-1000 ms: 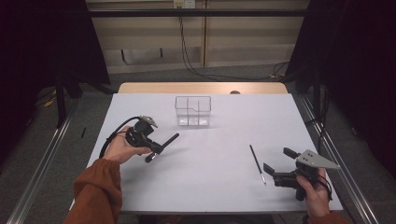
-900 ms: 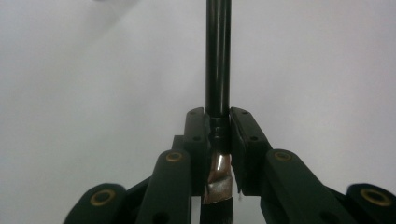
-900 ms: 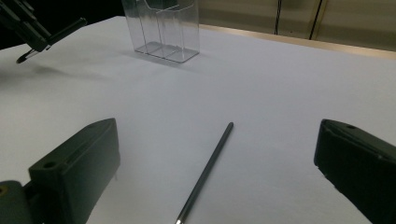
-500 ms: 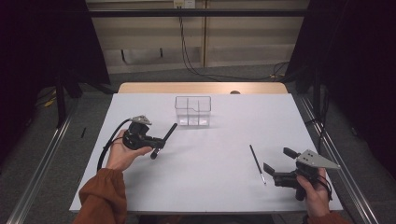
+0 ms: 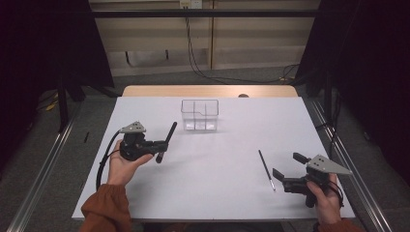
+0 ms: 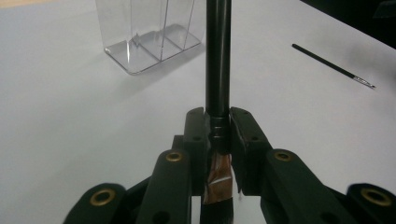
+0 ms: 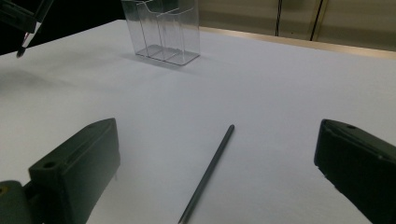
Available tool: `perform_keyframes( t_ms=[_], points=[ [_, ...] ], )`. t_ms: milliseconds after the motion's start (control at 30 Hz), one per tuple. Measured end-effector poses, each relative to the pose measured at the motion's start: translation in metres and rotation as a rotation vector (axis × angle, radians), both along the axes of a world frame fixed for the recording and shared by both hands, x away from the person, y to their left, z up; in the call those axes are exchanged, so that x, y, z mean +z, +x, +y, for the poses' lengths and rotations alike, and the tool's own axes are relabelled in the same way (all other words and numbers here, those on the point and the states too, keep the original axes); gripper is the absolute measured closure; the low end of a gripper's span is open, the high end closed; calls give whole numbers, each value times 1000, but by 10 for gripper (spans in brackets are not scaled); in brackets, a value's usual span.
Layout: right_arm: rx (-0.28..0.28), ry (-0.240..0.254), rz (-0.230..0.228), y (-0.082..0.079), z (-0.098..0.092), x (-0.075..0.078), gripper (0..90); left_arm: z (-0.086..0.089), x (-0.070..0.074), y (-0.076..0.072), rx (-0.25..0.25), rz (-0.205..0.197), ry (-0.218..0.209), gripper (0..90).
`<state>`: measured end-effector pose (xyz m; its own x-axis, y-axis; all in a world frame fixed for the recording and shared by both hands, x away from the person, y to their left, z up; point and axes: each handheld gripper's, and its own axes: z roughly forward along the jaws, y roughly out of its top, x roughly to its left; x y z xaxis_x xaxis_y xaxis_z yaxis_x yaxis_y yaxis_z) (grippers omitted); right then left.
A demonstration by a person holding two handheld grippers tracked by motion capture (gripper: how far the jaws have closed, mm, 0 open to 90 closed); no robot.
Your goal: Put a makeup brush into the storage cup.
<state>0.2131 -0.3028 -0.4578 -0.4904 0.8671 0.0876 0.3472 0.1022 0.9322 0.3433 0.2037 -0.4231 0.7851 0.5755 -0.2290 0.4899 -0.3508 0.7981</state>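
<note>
My left gripper [image 5: 162,145] is shut on a black-handled brush [image 5: 170,133] at mid-left of the white table [image 5: 217,198]. In the left gripper view the jaws [image 6: 218,128] clamp the brush [image 6: 218,56] at its ferrule, with brown bristles behind them and the handle pointing away. A clear divided organizer [image 5: 199,115] stands at the back middle, beyond the brush handle. My right gripper [image 5: 289,166] is open at the near right, level with the table. A thin dark brush [image 5: 266,169] lies flat just left of it and, in the right gripper view [image 7: 210,170], between the wide jaws, untouched.
The clear organizer [image 6: 149,32] looks empty [image 7: 161,30]. A wooden strip [image 5: 208,91] runs along the table's far edge. Metal rails [image 5: 43,164] flank both sides, and cables hang on the wall behind. A black cable [image 5: 104,157] trails from the left gripper.
My left hand has shifted slightly and turned, so the held brush's handle now points more steeply toward the organizer. The right gripper and the thin brush have stayed put.
</note>
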Motion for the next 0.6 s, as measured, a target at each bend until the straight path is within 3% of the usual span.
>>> perform_keyframes(
  t_ms=[67,167,300,467,600],
  points=[
    [1,5,-2,0,0,0,2,0,-1,-5,3,-8,-2,777],
    [-2,6,-5,1,1,1,5,-1,-1,-7,-3,-20,-39,776],
    [15,2,-12,1,3,1,3,-10,-2,-13,-26,-47,-46,776],
    [9,17,-19,2,2,2,3,-18,0,-19,-53,-45,-81,776],
    [14,20,-22,4,3,2,3,-24,3,-25,-76,-49,-81,776]
  ],
)
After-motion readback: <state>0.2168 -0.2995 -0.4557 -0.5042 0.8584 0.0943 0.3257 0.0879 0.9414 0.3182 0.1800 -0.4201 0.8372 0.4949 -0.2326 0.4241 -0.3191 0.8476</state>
